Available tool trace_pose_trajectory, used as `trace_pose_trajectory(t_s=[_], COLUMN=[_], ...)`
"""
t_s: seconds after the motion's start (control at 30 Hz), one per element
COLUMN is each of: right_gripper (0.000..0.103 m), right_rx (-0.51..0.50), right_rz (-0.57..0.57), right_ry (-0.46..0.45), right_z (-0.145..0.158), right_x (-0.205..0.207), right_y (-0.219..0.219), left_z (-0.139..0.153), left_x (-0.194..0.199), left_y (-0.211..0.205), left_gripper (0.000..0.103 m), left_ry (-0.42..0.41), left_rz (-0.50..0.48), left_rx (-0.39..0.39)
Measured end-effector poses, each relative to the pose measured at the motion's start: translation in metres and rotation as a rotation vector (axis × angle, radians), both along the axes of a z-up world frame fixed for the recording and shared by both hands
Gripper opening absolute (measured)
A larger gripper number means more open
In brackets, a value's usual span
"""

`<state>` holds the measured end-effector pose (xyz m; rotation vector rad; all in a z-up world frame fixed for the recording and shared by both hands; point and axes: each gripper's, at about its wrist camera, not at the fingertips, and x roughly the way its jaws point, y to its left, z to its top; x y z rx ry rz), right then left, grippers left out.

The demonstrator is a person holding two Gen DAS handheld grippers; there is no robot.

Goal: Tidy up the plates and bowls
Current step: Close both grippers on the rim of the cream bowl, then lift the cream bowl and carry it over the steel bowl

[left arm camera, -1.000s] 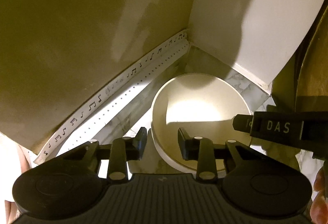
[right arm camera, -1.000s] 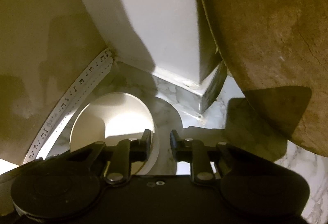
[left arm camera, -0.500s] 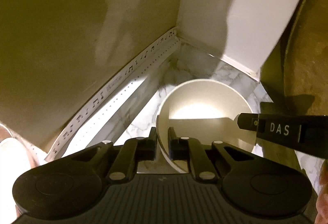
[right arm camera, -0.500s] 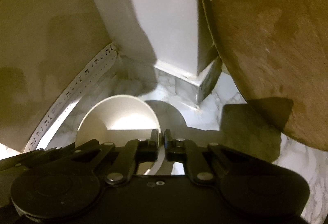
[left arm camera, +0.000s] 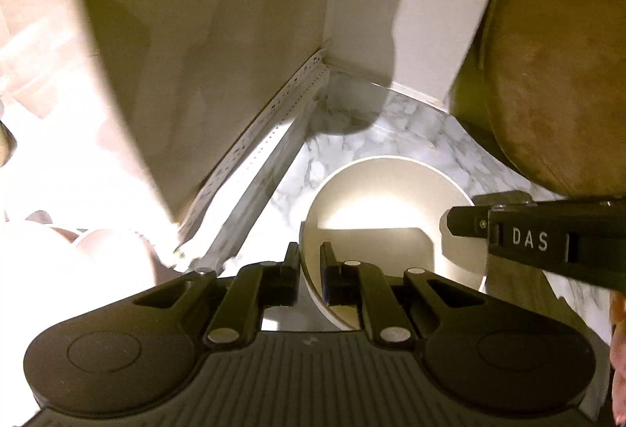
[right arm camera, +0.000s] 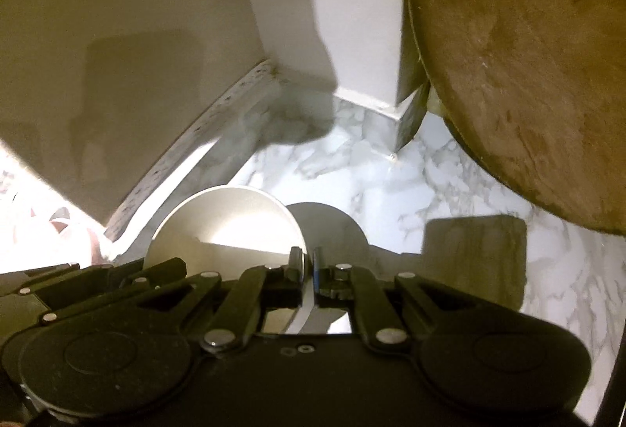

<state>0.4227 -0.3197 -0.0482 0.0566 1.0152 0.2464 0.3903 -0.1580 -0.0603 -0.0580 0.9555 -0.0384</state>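
A white bowl (left arm camera: 391,200) is held over the marble counter (left arm camera: 391,126), tilted toward the cameras. My left gripper (left arm camera: 310,262) is shut on its left rim, one finger inside and one outside. My right gripper (right arm camera: 308,266) is shut on the bowl's right rim; the bowl also shows in the right wrist view (right arm camera: 227,216). The right gripper's body, marked DAS, shows at the right of the left wrist view (left arm camera: 540,239).
A big round wooden board (right arm camera: 520,67) leans upright on the right. A white box or column (right arm camera: 360,16) stands in the corner. A beige wall (left arm camera: 215,36) with a patterned white strip (left arm camera: 274,126) runs on the left. The marble counter (right arm camera: 411,184) lies below.
Both grippers closed on the bowl's rim, left and right. The bowl has come up and back from the corner with them; the view has pulled away from the wall.
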Motion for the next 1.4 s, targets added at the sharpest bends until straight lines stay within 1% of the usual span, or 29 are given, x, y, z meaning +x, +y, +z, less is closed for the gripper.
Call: trace_pose_trajectory(t_s=[0.07,0.27,0.47,0.7,0.93,1.4], right_gripper=[0.005,0.005,0.006,0.006,0.006,0.007], right_rx=[0.002,-0.019,-0.024,-0.014,-0.005,0.009], right_rz=[0.002,0.006,0.031,0.094,0.162,0.327], right_ry=[-0.006,-0.038,-0.049,-0.066,-0.077,-0.059], right_z=[0.007,0.027,0.045,0.064,0.074,0.072], right_x=[-0.014,-0.060,-0.097,-0.133,-0.163,-0.219], right_y=[0.005,0.028,0.053,0.086,0.122,0.202], left_z=[0.008,0.030,0.048,0.071,0.087,0.093], left_x=[-0.016,-0.059,-0.100,-0.146,-0.190,-0.260], left_y=[0.006,0.028,0.052,0.085,0.118,0.188], left_gripper=[0.010,0.010,0.010,0.010,0.010,0.010], left_ry=[-0.012,-0.025,-0.032,-0.054,-0.074,-0.043], left_rz=[-0.023,-0.056,-0.067,-0.061,-0.024,0.089], left_rx=[0.011,0.000,-0.005,0.004,0.021,0.037])
